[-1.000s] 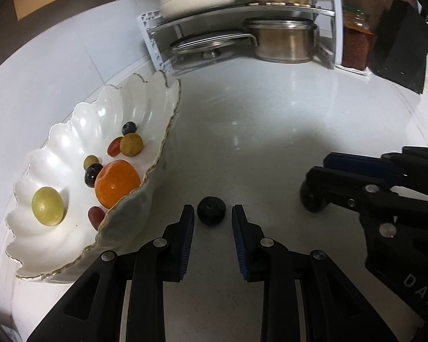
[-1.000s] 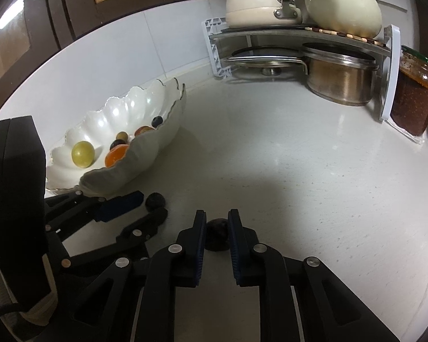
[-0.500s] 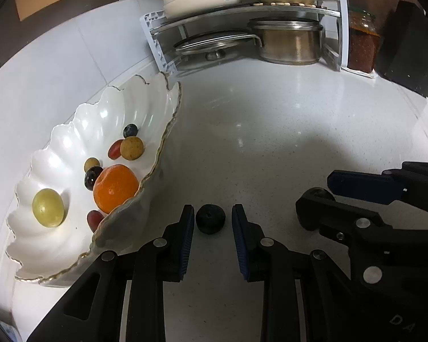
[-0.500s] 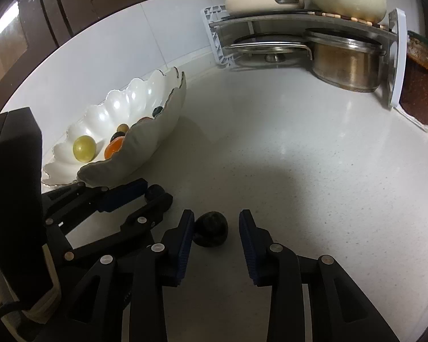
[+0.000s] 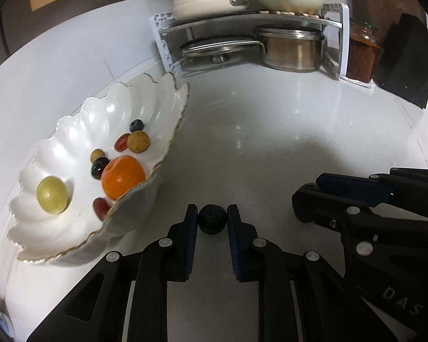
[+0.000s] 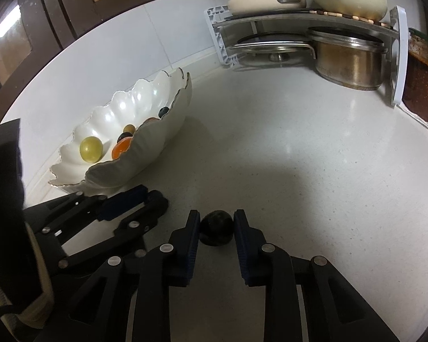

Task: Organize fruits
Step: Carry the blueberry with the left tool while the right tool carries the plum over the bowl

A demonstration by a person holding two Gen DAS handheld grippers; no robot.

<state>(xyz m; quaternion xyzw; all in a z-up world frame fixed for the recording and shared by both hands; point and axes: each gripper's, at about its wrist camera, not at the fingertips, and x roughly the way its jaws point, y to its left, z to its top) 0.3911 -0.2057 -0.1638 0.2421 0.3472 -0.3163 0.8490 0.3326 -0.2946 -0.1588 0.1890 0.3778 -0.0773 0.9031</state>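
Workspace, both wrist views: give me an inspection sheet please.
Surface: white counter, bare in the middle.
Job's things: scalloped bowl holds orange, green grape and smaller fruits.
Clutter: nothing seen.
Grippers: left tongs just closed on a dark berry; right tongs just closed on a dark fruit.
Cables: nothing seen.
Surroundings: pot rack, steel pot, jar.

Dim indoor light, soft glare on white countertop point(image 5: 271, 131), broad shadows near the lens – fisheye bending, dark vignetted corners
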